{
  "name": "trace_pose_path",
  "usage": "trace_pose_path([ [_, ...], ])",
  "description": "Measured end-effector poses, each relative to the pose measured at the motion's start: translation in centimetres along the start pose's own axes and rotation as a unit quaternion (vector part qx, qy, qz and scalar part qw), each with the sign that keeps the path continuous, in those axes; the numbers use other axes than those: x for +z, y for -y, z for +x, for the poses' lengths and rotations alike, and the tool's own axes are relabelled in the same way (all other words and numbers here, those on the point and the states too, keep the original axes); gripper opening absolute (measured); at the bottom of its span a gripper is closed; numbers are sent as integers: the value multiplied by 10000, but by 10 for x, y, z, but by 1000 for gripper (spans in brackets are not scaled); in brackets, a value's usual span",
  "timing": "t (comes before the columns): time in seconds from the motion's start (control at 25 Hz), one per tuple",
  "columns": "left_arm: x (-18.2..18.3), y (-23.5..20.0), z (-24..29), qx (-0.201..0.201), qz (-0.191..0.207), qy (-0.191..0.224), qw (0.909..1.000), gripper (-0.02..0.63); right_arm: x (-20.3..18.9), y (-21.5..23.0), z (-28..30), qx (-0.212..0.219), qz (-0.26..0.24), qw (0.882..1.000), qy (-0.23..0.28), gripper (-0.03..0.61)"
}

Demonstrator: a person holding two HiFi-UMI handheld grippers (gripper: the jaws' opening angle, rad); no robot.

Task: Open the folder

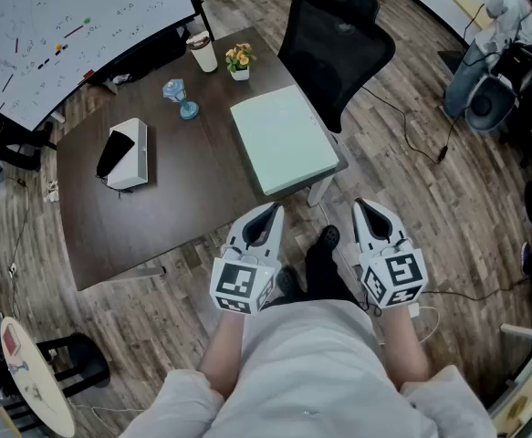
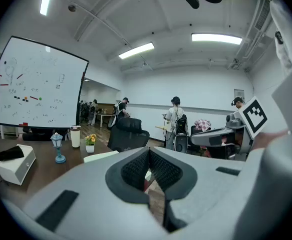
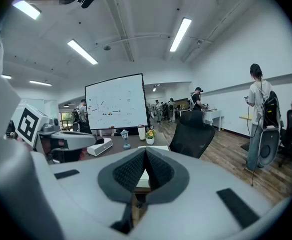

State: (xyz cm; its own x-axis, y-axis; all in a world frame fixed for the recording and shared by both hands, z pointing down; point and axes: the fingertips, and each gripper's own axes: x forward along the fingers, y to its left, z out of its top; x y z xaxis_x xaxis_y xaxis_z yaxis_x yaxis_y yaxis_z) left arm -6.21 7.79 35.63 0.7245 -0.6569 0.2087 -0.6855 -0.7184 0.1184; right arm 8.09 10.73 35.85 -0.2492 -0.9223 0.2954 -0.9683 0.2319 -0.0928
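A pale green folder [image 1: 284,140] lies shut on the dark brown table [image 1: 174,208], near the table's right edge; its edge shows in the left gripper view [image 2: 101,156] and between the jaws in the right gripper view [image 3: 141,175]. My left gripper [image 1: 275,210] hangs in front of the table's near edge, jaws shut with nothing between them. My right gripper [image 1: 360,206] hovers to its right over the floor, also shut and empty. Both point toward the table, short of the folder.
On the table stand a white box with a black item [image 1: 125,154], a small blue lamp figure [image 1: 179,98], a cup [image 1: 203,52] and a potted flower [image 1: 239,60]. A black office chair [image 1: 337,36] is behind the folder. A whiteboard [image 1: 56,21] stands far left. People stand in the room beyond.
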Motion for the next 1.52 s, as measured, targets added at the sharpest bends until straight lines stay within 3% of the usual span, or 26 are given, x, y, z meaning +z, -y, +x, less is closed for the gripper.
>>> trace_pose_path([
  [0.32, 2, 2, -2, 19, 64, 8, 10000, 5, 2, -4, 1, 20, -184, 9998, -9, 3],
  [0.6, -3, 5, -5, 25, 75, -61, 9999, 5, 6, -11, -2, 183, 166, 9995, 171, 8],
  [1.2, -17, 17, 19, -121, 159, -340, 9992, 8, -15, 5, 6, 208, 246, 9993, -168, 69],
  [1.52, -17, 14, 43, -106, 248, -458, 9986, 78, -13, 23, 25, 309, 277, 9987, -288, 127],
])
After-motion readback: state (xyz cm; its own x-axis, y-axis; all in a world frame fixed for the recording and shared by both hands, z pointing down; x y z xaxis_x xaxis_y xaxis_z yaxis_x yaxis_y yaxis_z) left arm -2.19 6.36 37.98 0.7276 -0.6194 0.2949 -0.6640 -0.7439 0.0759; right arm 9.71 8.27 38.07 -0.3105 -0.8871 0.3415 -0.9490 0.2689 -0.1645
